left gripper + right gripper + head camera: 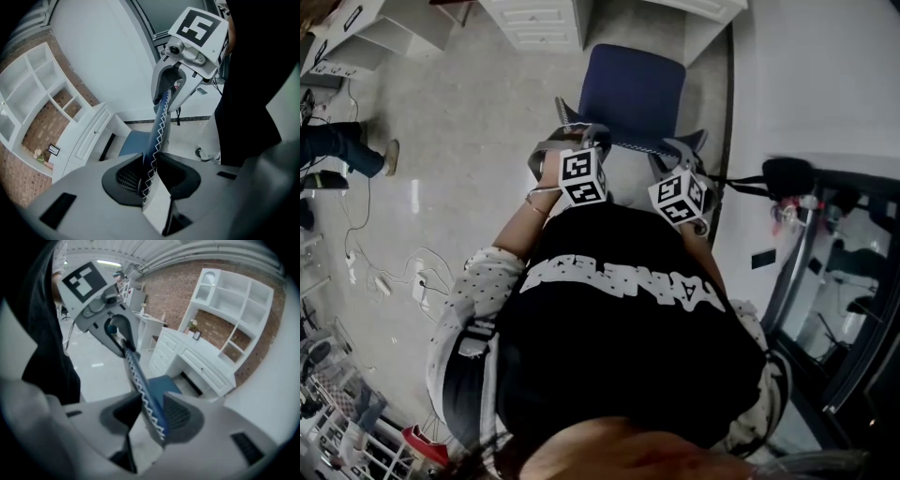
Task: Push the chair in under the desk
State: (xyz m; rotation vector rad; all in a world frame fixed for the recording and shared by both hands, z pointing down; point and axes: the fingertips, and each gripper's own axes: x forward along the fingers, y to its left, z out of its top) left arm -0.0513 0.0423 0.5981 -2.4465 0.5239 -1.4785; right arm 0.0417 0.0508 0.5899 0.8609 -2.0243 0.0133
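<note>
The chair has a blue seat (633,89) and a blue backrest top edge (623,142) with white zigzag stitching. It stands in front of the white desk (539,23), with the seat facing the knee gap. My left gripper (570,139) is shut on the left end of that edge and my right gripper (689,152) on the right end. In the left gripper view the stitched edge (157,136) runs from my jaws (149,176) up to the other gripper (180,79). In the right gripper view the edge (140,385) sits between the pads (152,416), and the desk (206,366) lies beyond.
White wall shelves (234,301) rise over the desk against a brick wall. A white wall and a dark glass unit (844,281) stand on the right. Someone's legs (337,145) and loose cables (384,281) are on the floor at the left.
</note>
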